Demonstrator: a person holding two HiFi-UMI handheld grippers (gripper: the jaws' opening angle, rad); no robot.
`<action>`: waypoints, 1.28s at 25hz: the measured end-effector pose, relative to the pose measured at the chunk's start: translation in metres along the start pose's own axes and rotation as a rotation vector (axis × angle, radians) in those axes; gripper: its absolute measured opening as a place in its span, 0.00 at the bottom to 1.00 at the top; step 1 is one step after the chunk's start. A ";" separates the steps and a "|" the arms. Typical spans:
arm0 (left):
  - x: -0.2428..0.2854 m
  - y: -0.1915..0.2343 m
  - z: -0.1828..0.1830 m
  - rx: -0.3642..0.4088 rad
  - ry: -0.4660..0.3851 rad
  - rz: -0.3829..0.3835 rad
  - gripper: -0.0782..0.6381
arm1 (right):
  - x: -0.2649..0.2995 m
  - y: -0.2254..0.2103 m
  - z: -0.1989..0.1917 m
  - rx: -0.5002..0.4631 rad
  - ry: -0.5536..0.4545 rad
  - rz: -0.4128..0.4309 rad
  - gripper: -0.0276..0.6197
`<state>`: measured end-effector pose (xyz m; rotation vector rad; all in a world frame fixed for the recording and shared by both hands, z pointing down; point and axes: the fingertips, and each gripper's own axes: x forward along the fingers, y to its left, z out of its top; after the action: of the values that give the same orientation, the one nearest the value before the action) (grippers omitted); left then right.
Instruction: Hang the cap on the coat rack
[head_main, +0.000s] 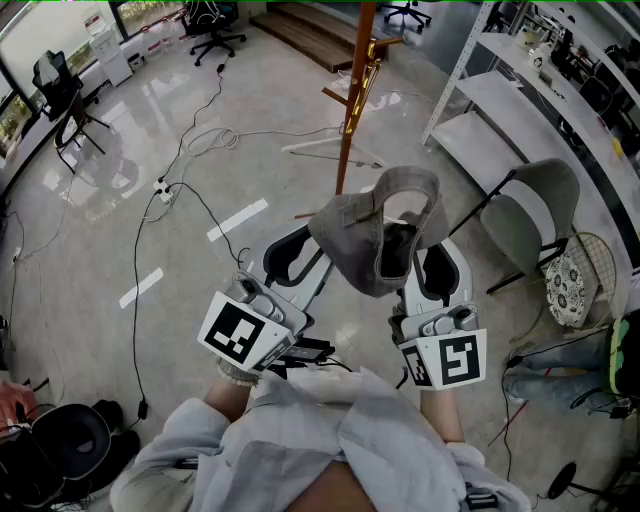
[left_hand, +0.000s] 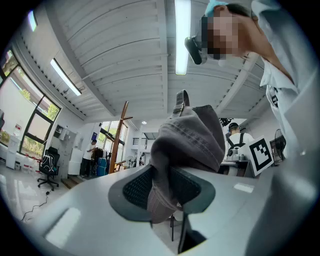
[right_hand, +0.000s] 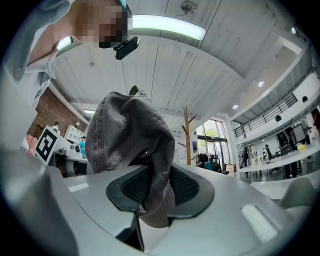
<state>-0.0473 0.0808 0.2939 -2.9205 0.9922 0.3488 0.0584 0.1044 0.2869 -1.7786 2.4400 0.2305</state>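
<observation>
Pinching the grey cap (head_main: 378, 232) between the jaws of both the left gripper (head_main: 308, 252) and the right gripper (head_main: 425, 262), held it aloft before the wooden coat rack (head_main: 350, 110).

One grey cap (head_main: 385, 240) sits between two claws: the left claw (head_main: 305, 250) and the right claw (head_main: 435, 262). One wooden coat rack (head_main: 352, 100) stands beyond them. One folding chair (head_main: 535, 215) is right of the right claw. Two white tape strips (head_main: 237, 219) lie left of the left claw, and farther off there are at least three black office chairs (head_main: 215, 25).
</observation>
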 end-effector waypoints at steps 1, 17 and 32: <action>0.000 0.000 0.000 0.000 0.001 0.000 0.26 | 0.000 0.000 0.000 0.000 0.001 -0.001 0.23; 0.006 -0.009 -0.004 0.002 0.004 0.004 0.26 | -0.007 -0.010 -0.001 0.018 -0.001 0.003 0.23; 0.011 -0.040 -0.006 0.008 -0.001 0.043 0.26 | -0.031 -0.027 0.002 0.023 -0.010 0.037 0.23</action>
<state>-0.0138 0.1055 0.2957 -2.8951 1.0558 0.3474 0.0934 0.1254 0.2886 -1.7201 2.4600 0.2141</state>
